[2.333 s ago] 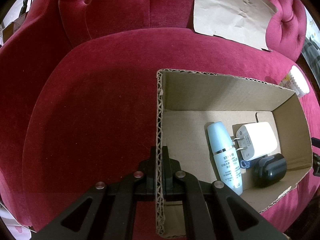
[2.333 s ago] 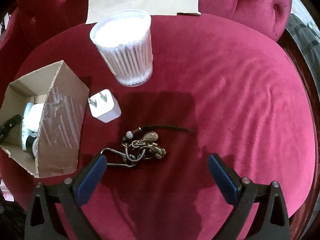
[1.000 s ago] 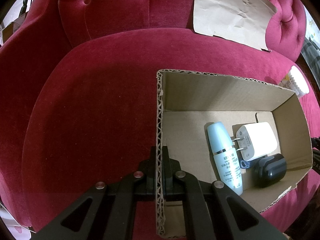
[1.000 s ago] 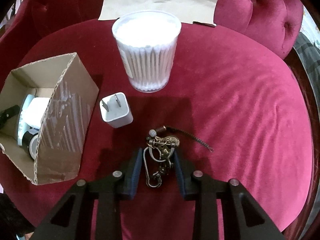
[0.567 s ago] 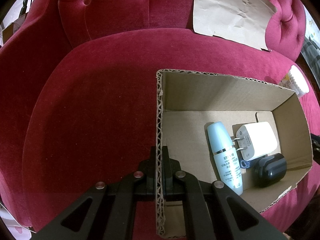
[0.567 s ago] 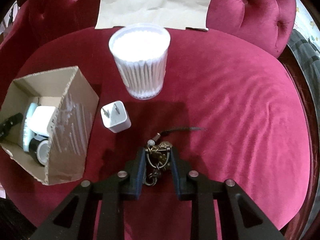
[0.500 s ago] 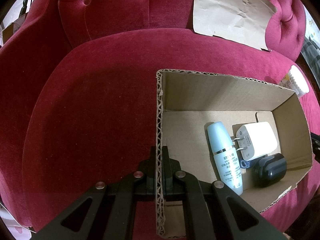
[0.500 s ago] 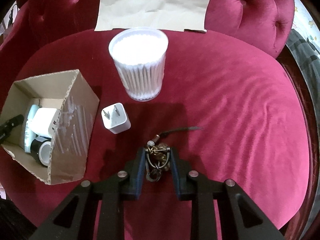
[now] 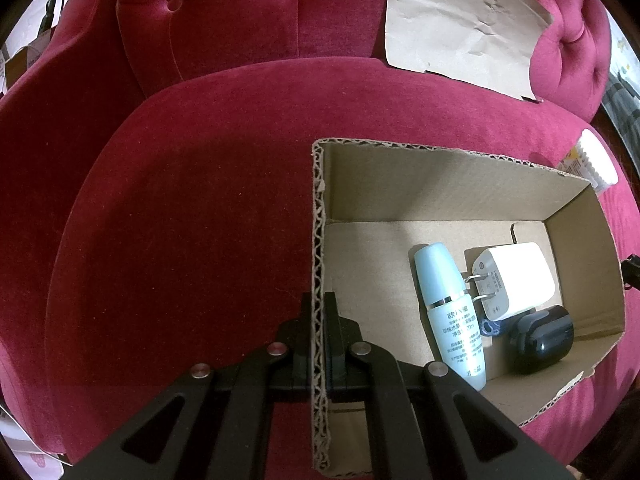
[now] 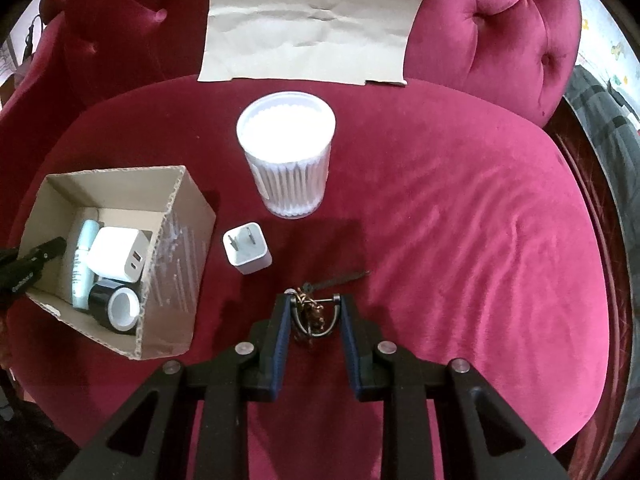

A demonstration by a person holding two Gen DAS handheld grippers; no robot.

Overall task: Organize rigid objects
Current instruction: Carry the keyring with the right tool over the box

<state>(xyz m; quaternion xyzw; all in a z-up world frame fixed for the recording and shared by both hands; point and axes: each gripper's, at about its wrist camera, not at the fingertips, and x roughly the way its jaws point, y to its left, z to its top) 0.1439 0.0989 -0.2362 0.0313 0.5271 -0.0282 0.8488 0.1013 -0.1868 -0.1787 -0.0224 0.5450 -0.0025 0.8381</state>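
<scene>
The crimson velvet sofa seat carries everything. Clamped in the left gripper's jaws is the near wall of the open corrugated cardboard box, which holds a pale blue bottle, a white charger and a black roll. The ribbed clear tub of cotton swabs stands ahead of the right gripper, the small white plug adapter ahead-left. Those jaws, wide apart seconds ago, have closed on the brass keyring bunch and lifted it; boxing it likely follows.
</scene>
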